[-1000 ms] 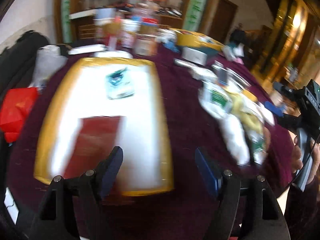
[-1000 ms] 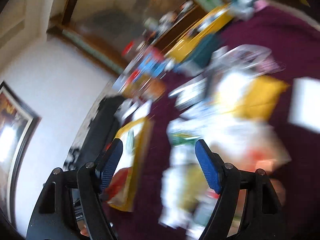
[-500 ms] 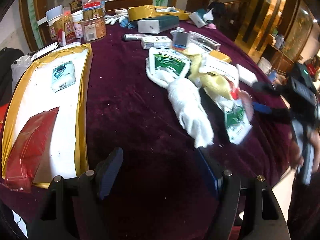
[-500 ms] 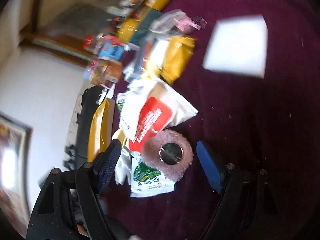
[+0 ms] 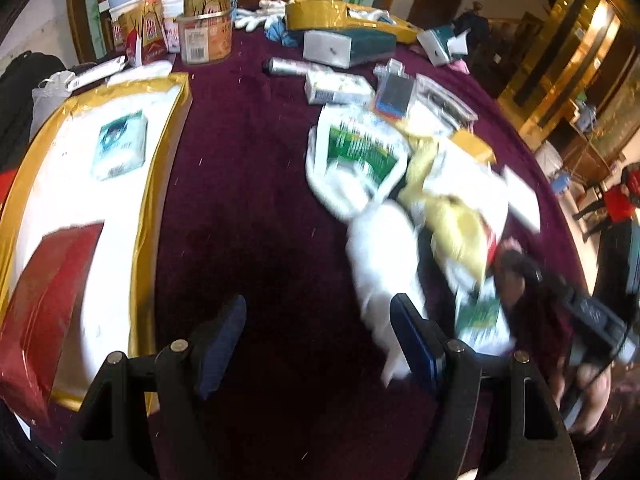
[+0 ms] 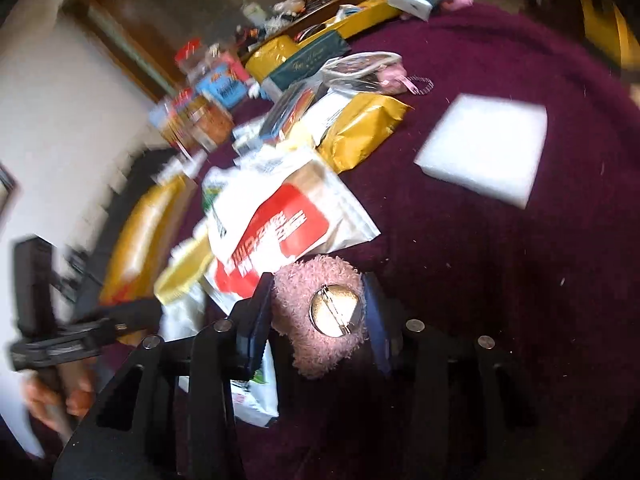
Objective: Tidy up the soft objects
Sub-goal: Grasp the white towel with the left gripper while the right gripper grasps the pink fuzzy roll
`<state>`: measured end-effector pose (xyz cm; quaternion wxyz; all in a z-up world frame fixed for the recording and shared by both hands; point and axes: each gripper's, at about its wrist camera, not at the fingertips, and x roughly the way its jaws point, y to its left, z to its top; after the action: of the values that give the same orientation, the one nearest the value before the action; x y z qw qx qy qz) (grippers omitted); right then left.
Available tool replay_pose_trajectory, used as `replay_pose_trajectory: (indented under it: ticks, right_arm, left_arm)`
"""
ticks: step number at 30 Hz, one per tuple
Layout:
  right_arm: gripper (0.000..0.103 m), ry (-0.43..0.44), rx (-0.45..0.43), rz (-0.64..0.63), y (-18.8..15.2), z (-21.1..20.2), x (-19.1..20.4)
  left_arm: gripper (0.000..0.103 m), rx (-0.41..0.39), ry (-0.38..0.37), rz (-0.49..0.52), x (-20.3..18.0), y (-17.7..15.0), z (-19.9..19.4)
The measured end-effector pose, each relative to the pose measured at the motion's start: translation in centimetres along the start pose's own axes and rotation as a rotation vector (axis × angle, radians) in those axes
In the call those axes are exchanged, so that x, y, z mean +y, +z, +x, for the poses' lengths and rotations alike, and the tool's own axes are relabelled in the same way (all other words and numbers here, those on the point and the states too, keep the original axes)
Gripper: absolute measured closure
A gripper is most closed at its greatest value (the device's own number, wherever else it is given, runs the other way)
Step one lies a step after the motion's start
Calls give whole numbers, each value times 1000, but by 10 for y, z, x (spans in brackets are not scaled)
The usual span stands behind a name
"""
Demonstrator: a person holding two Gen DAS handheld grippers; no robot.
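**Pink fuzzy pad pinched at the near edge of a crowded bench**

In the left wrist view, the gold-rimmed white tray [image 5: 164, 184] fills the left side of the bench [image 5: 248, 208], its rim running close to the near edge. On it lie a teal-and-white packet [image 5: 120, 150] and a red pouch [image 5: 44, 304]; their print is too blurred to read. Between the tray and the central heap is a wide strip of bare maroon cloth, and the left hand-held gripper [image 5: 316, 332] hangs over it with its jaws spread and nothing between them. A white cloth [image 5: 380, 256] lies just beside its right finger, and above that a green-and-white bag [image 5: 360, 156] whose lettering is smeared.

In the right wrist view, a white bag with a red label [image 6: 280, 228] bears white characters, not legible through the blur. Just below it the right hand-held gripper [image 6: 318, 312] has just been closing, and its pads now pinch the pink fuzzy pad [image 6: 320, 276] from both sides. The pad is round and shaggy, with a shiny metal disc carrying a pin bar at its centre. Further right, a gold pouch [image 6: 360, 132] and a white foam square [image 6: 488, 152] lie apart, with open cloth around the foam out to the bench's curved edge.
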<state>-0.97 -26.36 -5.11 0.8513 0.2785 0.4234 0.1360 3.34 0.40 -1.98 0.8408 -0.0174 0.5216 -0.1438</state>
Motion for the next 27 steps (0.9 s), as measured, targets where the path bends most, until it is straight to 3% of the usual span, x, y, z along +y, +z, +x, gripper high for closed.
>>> replay_pose_trajectory:
  ticks: [4, 7, 11, 13, 16, 19, 20, 22, 23, 24, 25, 27]
  right_arm:
    - [64, 38, 10, 25, 2, 1, -5]
    - [65, 69, 16, 59, 3, 0, -12]
    - [65, 72, 35, 34, 4, 2, -10]
    - [64, 88, 58, 3, 6, 4, -10]
    - [64, 100, 78, -26, 6, 5, -9]
    - [61, 53, 91, -89, 5, 6, 2]
    - [61, 21, 98, -125, 6, 8, 8]
    - [61, -53, 91, -174, 3, 10, 20]
    - [61, -91, 80, -188, 0, 11, 25]
    - [62, -128, 73, -208, -2, 12, 31]
    - [63, -185, 67, -248, -5, 15, 39]
    - [64, -254, 59, -287, -7, 17, 47]
  left_arm:
    - [20, 2, 108, 14, -21, 19, 17]
    - [10, 21, 127, 12, -33, 21, 29]
    - [6, 38, 204, 103, -53, 18, 43]
    - [0, 84, 228, 131, -54, 14, 56]
    - [0, 81, 172, 62, -39, 16, 58]
    - [1, 66, 155, 81, -36, 15, 57]
    - [4, 51, 152, 86, -36, 14, 56]
    - [20, 18, 140, 107, -38, 11, 52]
    - [46, 0, 132, 127, -41, 9, 50]
    - [66, -18, 126, 155, -45, 7, 46]
    - [70, -25, 90, 184, -52, 6, 43]
    - [75, -38, 105, 229, -59, 0, 40]
